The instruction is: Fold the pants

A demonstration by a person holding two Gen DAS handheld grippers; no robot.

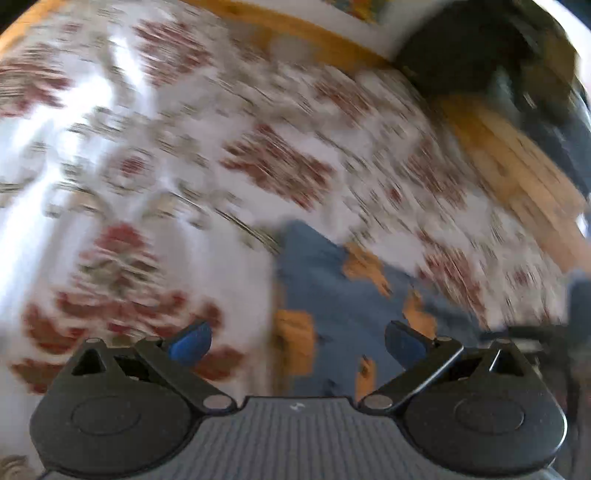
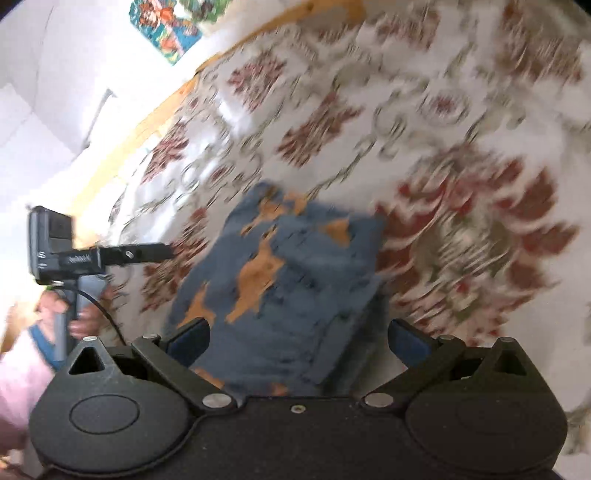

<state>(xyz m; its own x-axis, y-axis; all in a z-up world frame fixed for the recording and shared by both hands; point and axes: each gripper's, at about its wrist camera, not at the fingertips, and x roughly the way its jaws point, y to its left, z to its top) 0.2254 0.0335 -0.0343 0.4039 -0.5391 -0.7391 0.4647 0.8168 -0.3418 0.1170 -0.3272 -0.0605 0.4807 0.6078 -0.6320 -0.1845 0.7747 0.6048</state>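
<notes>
The pants (image 2: 284, 280) are blue with orange patches and lie folded into a thick rectangle on a floral bedspread (image 2: 461, 155). In the right wrist view my right gripper (image 2: 299, 341) hovers over their near end, open, with nothing between its blue fingertips. The left wrist view shows the pants (image 1: 343, 306) ahead and slightly right of my left gripper (image 1: 297, 343), which is open and holds nothing. The other hand-held gripper (image 2: 66, 247), with its camera, appears at the left of the right wrist view, off the pants. Both views are motion-blurred.
The bedspread (image 1: 147, 147) covers a bed with a wooden frame (image 1: 517, 158) along its far edge. A dark object (image 1: 480, 55) sits beyond the bed's corner. A colourful picture (image 2: 170, 22) hangs on the white wall. A person's hand and pink sleeve (image 2: 22, 373) are at lower left.
</notes>
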